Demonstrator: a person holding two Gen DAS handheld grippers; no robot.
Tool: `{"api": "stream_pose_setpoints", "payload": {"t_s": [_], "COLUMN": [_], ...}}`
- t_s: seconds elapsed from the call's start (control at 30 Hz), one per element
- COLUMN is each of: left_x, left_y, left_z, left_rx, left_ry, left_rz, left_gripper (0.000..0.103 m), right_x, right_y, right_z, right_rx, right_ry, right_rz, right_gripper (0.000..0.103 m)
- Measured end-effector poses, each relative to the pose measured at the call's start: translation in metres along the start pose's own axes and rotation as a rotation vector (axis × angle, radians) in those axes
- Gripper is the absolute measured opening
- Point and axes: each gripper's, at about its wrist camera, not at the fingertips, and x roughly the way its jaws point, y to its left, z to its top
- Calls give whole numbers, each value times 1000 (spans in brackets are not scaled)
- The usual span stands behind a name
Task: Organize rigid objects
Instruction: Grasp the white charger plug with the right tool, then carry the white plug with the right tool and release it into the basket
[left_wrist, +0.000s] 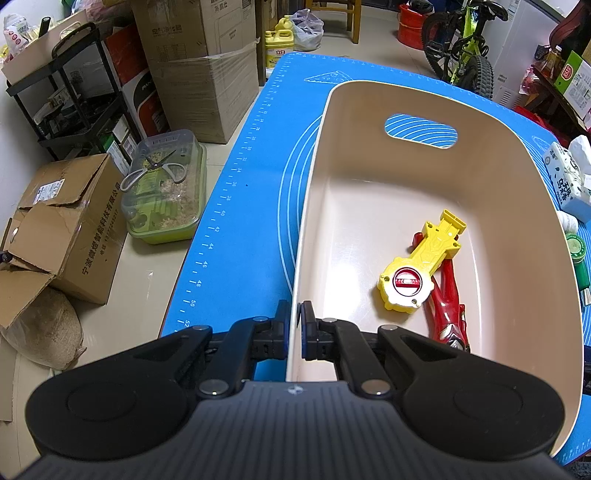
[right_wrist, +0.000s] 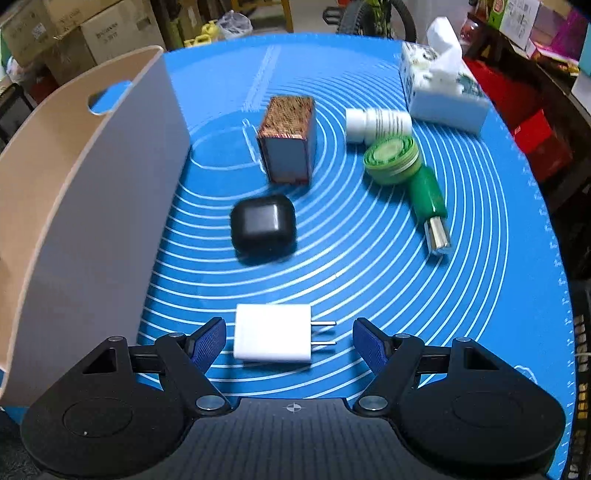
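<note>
Blue ringed mat (right_wrist: 369, 258) | cardboard boxes (left_wrist: 199, 74) behind | left fingers (left_wrist: 295, 325) clamp bin (left_wrist: 424, 110) wall | right fingers (right_wrist: 289, 343) open around charger (right_wrist: 273, 338)

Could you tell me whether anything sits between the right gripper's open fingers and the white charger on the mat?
Nothing visible does. The white charger lies on the blue mat between the open fingers of the right gripper, with clear gaps on both sides; the black case sits farther away.
</note>
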Motion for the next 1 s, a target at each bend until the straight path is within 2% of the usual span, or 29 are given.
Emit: {"api": "stream_pose_setpoints", "payload": {"t_s": [0.13,0.3,0.43,0.6,0.73,1.0], "left_x": [0,0,0,0,0,0], "left_y": [0,0,0,0,0,0], "left_z": [0,0,0,0,0,-1], "left_rx": [1,1,1,0,1,1], "left_ry": [0,0,0,0,0,1], "left_rz": [0,0,1,0,1,1], "left_gripper": [8,8,8,8,8,8], "right_x": [6,11,10,7,-9,-54], "right_y": [0,5,8,9,10,11], "right_z": [0,2,1,0,1,15], "right_rx": [19,-15,-46,-56,-49,22], "right_ry": [-7,-20,-24,-32,-93,-270], "right_rz": [-5,-28,-29,-31,-32,5], "right_gripper": [79,78,65,65,65,65]}}
